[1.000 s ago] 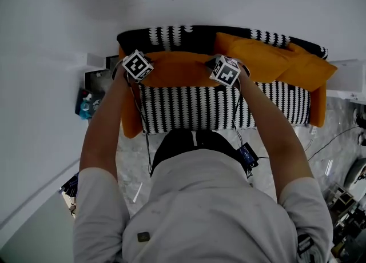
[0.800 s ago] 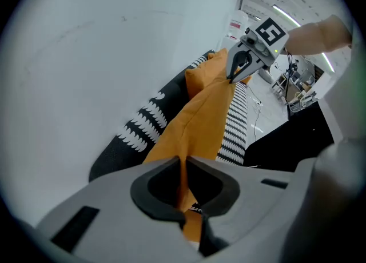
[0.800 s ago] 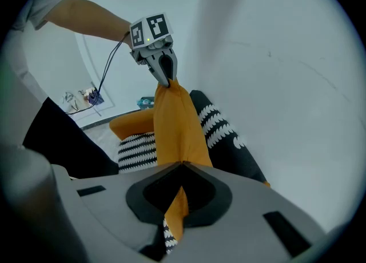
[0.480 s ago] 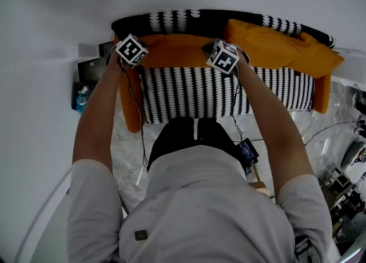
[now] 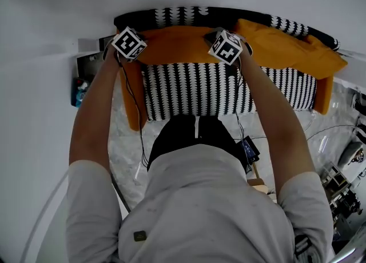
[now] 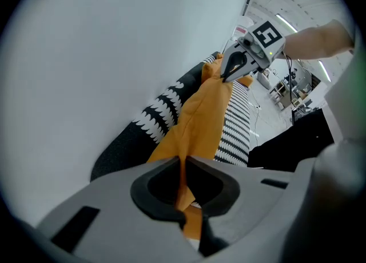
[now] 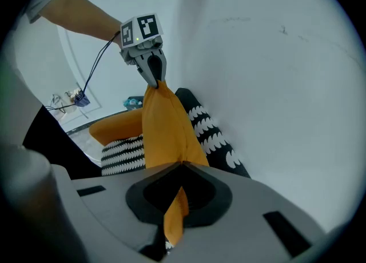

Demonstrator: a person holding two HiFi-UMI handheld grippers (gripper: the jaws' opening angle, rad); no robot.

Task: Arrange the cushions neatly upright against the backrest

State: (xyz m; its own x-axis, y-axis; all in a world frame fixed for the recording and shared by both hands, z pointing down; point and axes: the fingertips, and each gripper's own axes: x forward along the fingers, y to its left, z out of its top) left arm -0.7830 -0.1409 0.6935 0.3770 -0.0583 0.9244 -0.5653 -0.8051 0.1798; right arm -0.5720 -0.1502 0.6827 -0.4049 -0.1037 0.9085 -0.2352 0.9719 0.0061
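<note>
Pinching a plain orange cushion point(image 5: 177, 47) by its two top corners, left gripper point(image 6: 184, 196) and right gripper point(image 7: 177, 199) both clamped on the fabric. Stretched edge-up along the black-and-white backrest point(image 5: 189, 15), above the striped seat point(image 5: 194, 90). More orange cushions point(image 5: 286, 47) slumped at the right end.

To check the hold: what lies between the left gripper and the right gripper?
The orange cushion: its top edge runs from the left gripper to the right gripper, each shut on one corner. The head view shows this, and both gripper views too.
</note>
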